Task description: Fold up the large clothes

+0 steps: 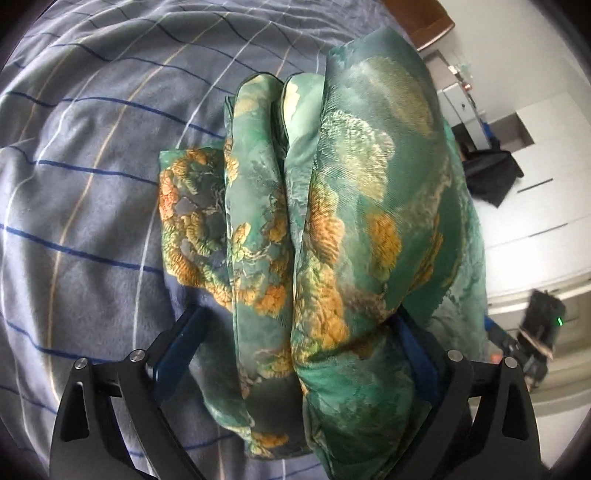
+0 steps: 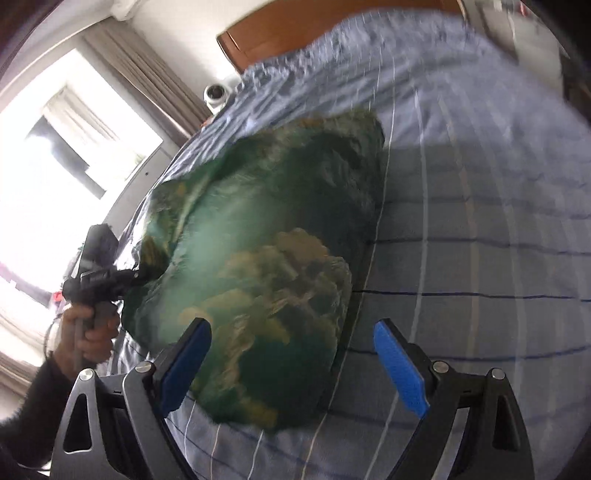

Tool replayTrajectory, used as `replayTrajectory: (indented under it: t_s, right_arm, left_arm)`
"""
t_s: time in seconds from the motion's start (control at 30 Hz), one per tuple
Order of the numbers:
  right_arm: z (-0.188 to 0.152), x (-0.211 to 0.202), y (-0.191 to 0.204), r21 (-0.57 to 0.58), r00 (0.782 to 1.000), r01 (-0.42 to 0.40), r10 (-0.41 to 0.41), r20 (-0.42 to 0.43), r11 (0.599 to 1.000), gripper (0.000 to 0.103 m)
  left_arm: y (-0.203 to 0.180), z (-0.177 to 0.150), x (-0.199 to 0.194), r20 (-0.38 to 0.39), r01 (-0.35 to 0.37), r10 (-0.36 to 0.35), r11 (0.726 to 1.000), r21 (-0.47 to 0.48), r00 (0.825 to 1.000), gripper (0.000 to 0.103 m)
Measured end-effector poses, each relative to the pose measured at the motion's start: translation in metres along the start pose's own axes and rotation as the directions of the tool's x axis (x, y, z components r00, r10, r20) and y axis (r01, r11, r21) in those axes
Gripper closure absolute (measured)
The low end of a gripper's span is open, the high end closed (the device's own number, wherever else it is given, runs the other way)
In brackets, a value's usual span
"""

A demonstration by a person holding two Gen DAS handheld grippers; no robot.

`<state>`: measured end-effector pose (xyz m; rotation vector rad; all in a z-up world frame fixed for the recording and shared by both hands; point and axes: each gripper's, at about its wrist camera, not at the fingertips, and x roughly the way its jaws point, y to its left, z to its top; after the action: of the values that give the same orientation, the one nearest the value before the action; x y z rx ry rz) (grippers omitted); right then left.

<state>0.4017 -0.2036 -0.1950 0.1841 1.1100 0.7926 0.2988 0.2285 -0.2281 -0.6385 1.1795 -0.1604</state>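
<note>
A green garment point(image 1: 332, 206) with orange and cream flower print lies folded into thick layers on the blue-grey striped bedsheet point(image 1: 92, 184). My left gripper point(image 1: 299, 312) straddles the near end of the bundle. Its left pad point(image 1: 177, 347) stands clear of the cloth with sheet showing between them, and the cloth hides most of its right pad. In the right wrist view the garment point(image 2: 280, 236) is a blurred mound on the bedsheet point(image 2: 480, 221). My right gripper point(image 2: 291, 324) hovers open over its near edge, its pads touching nothing. A hand holds the left gripper point(image 2: 138, 275) at the mound's left edge.
A wooden headboard point(image 2: 295, 33) ends the bed at the far side. A bright window with curtains point(image 2: 122, 74) and a white round object point(image 2: 216, 96) lie to the left. Beyond the bed's right edge are white cabinets point(image 1: 546, 155), a black bag point(image 1: 491, 173) and a dark device with a green light point(image 1: 546, 317).
</note>
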Motion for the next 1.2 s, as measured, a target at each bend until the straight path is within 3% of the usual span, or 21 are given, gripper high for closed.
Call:
replayTrajectory:
  t_s: [0.1, 0.2, 0.33, 0.43, 0.73, 0.9, 1.0, 1.07, 1.17, 1.2]
  right_arm:
    - [0.009, 0.033, -0.024, 0.064, 0.991, -0.116, 0.12, -0.064, 0.991, 0.011]
    - [0.012, 0.05, -0.034, 0.11, 0.976, -0.199, 0.207, -0.071, 0.974, 0.01]
    - [0.013, 0.057, -0.034, 0.116, 0.971, -0.223, 0.232, -0.067, 0.968, 0.01]
    - [0.013, 0.061, -0.032, 0.115, 0.969, -0.223, 0.233, -0.077, 0.968, 0.009]
    - [0.022, 0.062, -0.012, 0.067, 0.98, -0.157, 0.164, -0.113, 0.985, 0.009]
    - [0.037, 0.093, 0.001, 0.098, 0.967, -0.194, 0.207, -0.149, 0.976, 0.008]
    - [0.041, 0.103, 0.024, 0.025, 0.981, -0.125, 0.127, -0.144, 0.992, 0.008]
    - [0.037, 0.095, 0.044, -0.079, 0.993, -0.055, 0.046, -0.112, 0.995, 0.015]
    - [0.024, 0.081, 0.088, -0.299, 0.996, 0.078, -0.088, -0.021, 0.951, 0.024]
    - [0.019, 0.075, 0.106, -0.379, 0.992, 0.122, -0.122, 0.024, 0.917, 0.024]
  left_arm:
    - [0.004, 0.002, 0.002, -0.007, 0.014, -0.014, 1.0, 0.011, 1.0, 0.004]
    - [0.004, 0.012, -0.001, -0.022, 0.004, -0.004, 1.0, -0.002, 1.0, 0.005]
    - [-0.014, 0.021, -0.029, -0.001, -0.084, 0.085, 0.99, 0.109, 0.996, 0.004]
    - [-0.016, 0.024, -0.029, -0.012, -0.113, 0.115, 0.987, 0.115, 0.993, 0.0]
    - [0.024, 0.019, 0.003, -0.029, 0.037, -0.04, 0.995, -0.089, 0.999, 0.0]
    - [0.025, 0.022, 0.017, -0.065, 0.1, -0.107, 0.99, -0.102, 0.992, 0.0]
    - [0.029, 0.022, 0.018, -0.061, 0.121, -0.129, 0.985, -0.124, 0.99, 0.001]
    - [0.023, 0.019, 0.01, -0.045, 0.099, -0.104, 0.99, -0.099, 0.994, 0.024]
    - [-0.005, 0.014, -0.01, 0.017, 0.026, -0.025, 1.0, -0.002, 1.0, 0.042]
    - [-0.014, 0.01, -0.02, 0.044, 0.014, -0.015, 1.0, 0.023, 0.999, 0.044]
